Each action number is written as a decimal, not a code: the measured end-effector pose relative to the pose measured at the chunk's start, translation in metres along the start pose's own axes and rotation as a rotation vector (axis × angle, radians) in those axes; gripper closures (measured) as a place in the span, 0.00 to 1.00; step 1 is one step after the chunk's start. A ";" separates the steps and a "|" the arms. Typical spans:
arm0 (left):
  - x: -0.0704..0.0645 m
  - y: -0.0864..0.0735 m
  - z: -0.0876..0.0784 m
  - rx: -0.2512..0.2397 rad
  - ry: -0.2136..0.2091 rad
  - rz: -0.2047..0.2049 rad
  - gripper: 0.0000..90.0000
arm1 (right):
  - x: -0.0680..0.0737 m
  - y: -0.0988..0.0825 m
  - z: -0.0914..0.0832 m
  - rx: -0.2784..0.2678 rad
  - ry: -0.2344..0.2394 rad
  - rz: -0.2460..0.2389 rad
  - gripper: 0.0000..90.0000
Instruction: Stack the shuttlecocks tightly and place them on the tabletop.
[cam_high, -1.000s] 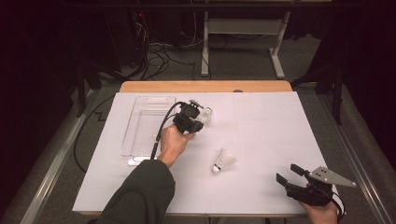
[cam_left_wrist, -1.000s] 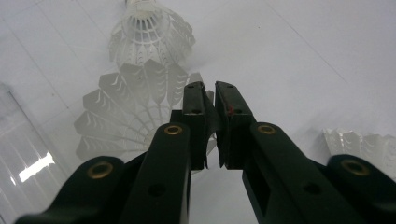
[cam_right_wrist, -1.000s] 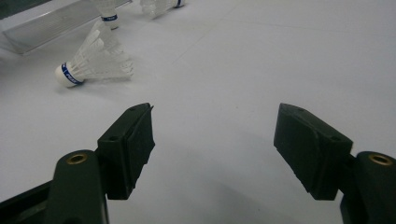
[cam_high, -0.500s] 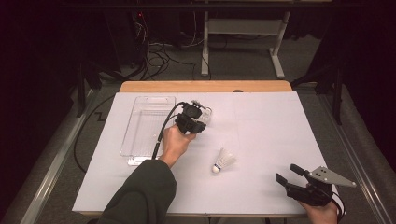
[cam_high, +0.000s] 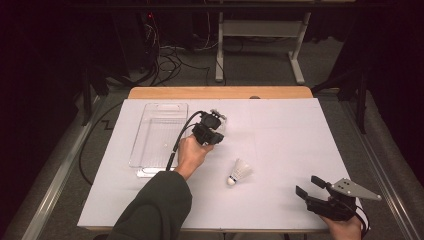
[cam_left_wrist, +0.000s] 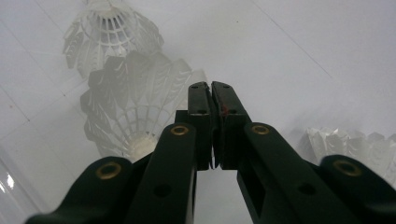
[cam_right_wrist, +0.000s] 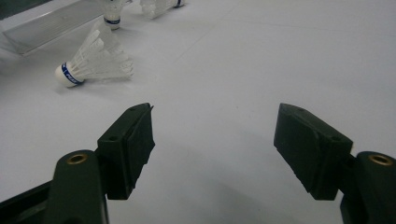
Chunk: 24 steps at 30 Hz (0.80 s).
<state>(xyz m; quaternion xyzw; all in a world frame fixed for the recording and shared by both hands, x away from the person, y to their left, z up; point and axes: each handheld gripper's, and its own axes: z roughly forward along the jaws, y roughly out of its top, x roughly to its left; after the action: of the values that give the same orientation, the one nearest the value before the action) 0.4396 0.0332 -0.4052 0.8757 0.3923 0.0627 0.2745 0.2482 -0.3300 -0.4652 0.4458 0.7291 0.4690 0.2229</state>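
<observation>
The left gripper (cam_left_wrist: 212, 86) is pinching the feather edge of a white feathered shuttlecock (cam_left_wrist: 135, 105) with its jaws nearly together, just beside the clear plastic tray (cam_high: 157, 131) — so thin a hold could, I judge, slip or crush the feathers if the lift is hurried. The right gripper (cam_right_wrist: 212, 135) is hovering with jaws wide and holding nothing, well apart from a second blue-banded shuttlecock (cam_right_wrist: 95, 63) lying on the white paper-covered table (cam_high: 300, 135) — dark floor and cables (cam_high: 165, 55) are lying beyond.
</observation>
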 end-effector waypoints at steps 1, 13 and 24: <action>-0.001 0.001 0.001 0.005 0.003 0.004 0.97 | 0.000 0.000 0.000 0.000 0.000 0.000 0.32; -0.013 0.007 0.018 0.069 0.017 0.034 0.99 | 0.000 0.000 0.000 -0.002 0.003 -0.001 0.32; -0.014 0.008 0.024 0.084 0.033 0.036 0.99 | 0.000 0.000 0.000 -0.001 0.004 -0.001 0.32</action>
<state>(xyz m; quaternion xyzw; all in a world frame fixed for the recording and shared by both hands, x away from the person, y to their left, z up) 0.4429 0.0079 -0.4200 0.8922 0.3832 0.0653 0.2299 0.2477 -0.3298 -0.4651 0.4445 0.7296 0.4699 0.2219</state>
